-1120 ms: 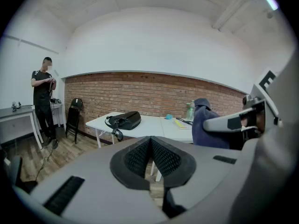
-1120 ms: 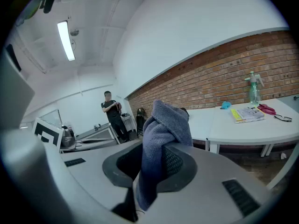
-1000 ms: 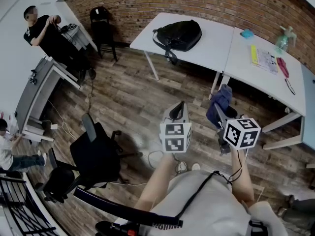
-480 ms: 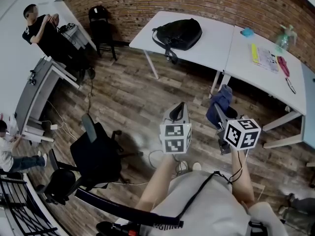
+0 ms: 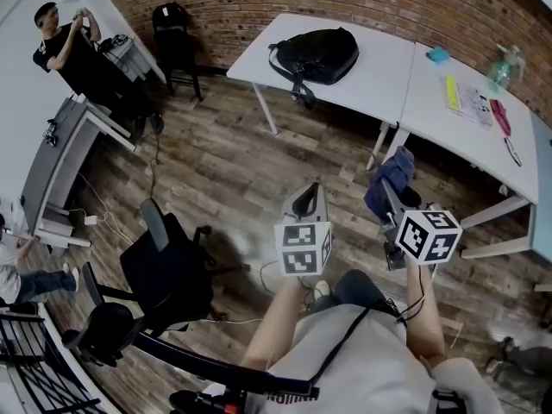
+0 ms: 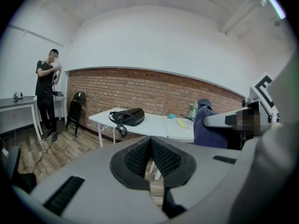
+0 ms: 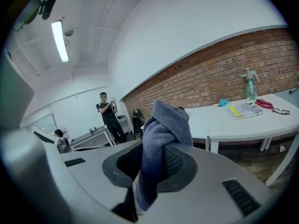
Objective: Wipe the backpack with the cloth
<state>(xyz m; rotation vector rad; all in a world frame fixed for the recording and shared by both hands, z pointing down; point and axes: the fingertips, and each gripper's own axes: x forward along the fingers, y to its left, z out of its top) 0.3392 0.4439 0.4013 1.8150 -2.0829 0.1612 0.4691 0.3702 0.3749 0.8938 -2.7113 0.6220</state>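
A black backpack (image 5: 314, 55) lies on the left white table (image 5: 362, 80) by the brick wall, far ahead of both grippers; it also shows small in the left gripper view, backpack (image 6: 128, 116). My right gripper (image 5: 390, 198) is shut on a blue-grey cloth (image 5: 390, 182), which sticks up between its pads; in the right gripper view the cloth (image 7: 161, 139) fills the middle. My left gripper (image 5: 308, 198) is shut with nothing between its pads, its black fingertips (image 6: 162, 158) pressed together. Both grippers hang over the wooden floor, well short of the table.
A second white table (image 5: 470, 123) to the right carries a spray bottle (image 5: 498, 65), papers (image 5: 466, 100) and small items. A black office chair (image 5: 164, 270) stands at the left. A person (image 5: 69, 46) stands at the far left beside a grey desk (image 5: 65, 158).
The head view has shifted slightly, so the tables sit a little higher in frame. Both grippers hold about the same pose, cloth still gripped. The standing person has raised both hands.
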